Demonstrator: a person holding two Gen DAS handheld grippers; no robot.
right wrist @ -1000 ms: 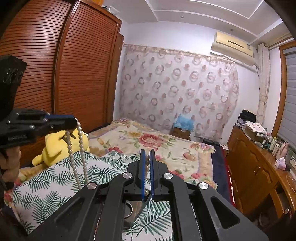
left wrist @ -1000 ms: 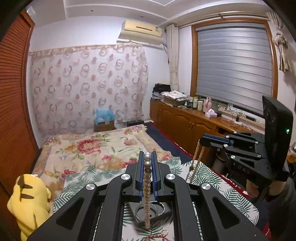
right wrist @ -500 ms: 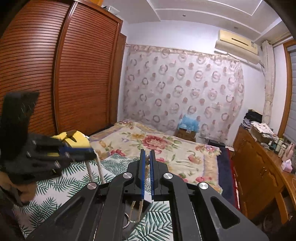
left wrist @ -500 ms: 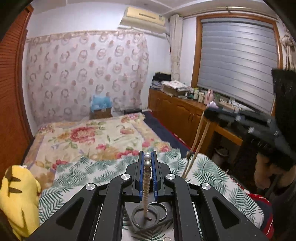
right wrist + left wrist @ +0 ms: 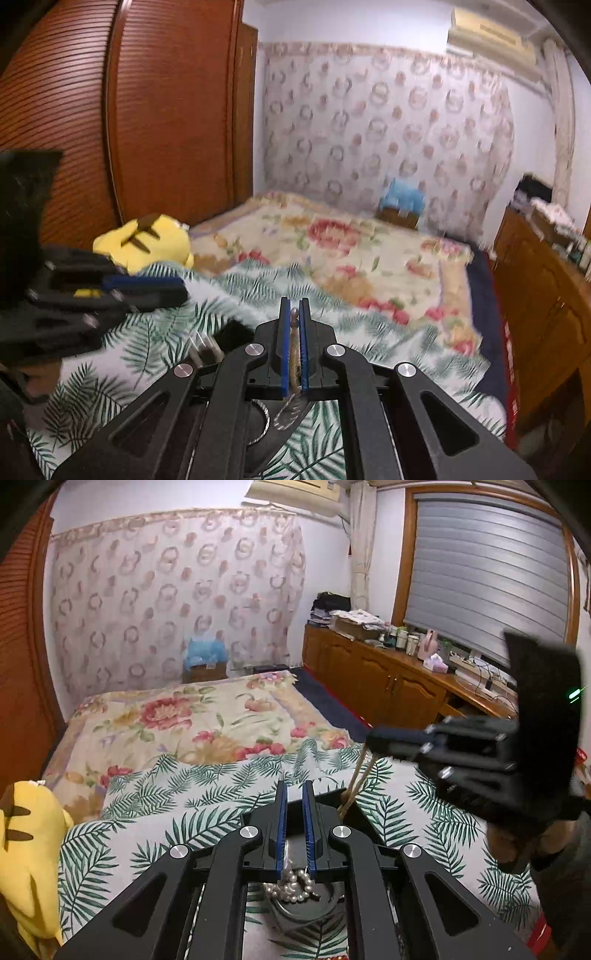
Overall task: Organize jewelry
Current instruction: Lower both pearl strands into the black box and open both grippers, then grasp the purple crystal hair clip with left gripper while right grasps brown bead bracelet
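**Both grippers closed over the pearl strand and tray**

Right gripper (image 5: 294,317) has its blue pads pinched on the pearl necklace (image 5: 293,884), a bead showing at the tips, the strand hanging down from it. Left gripper (image 5: 294,794) has its jaws nearly together; whether they still pinch the strand I cannot tell. Below it the pearls lie heaped in a dark tray (image 5: 332,904), with a metal ring (image 5: 264,424) beside them. The tray sits on a leaf-print cloth (image 5: 184,812) over a floral bedspread (image 5: 177,716). A yellow plush toy (image 5: 26,853) lies at the left.
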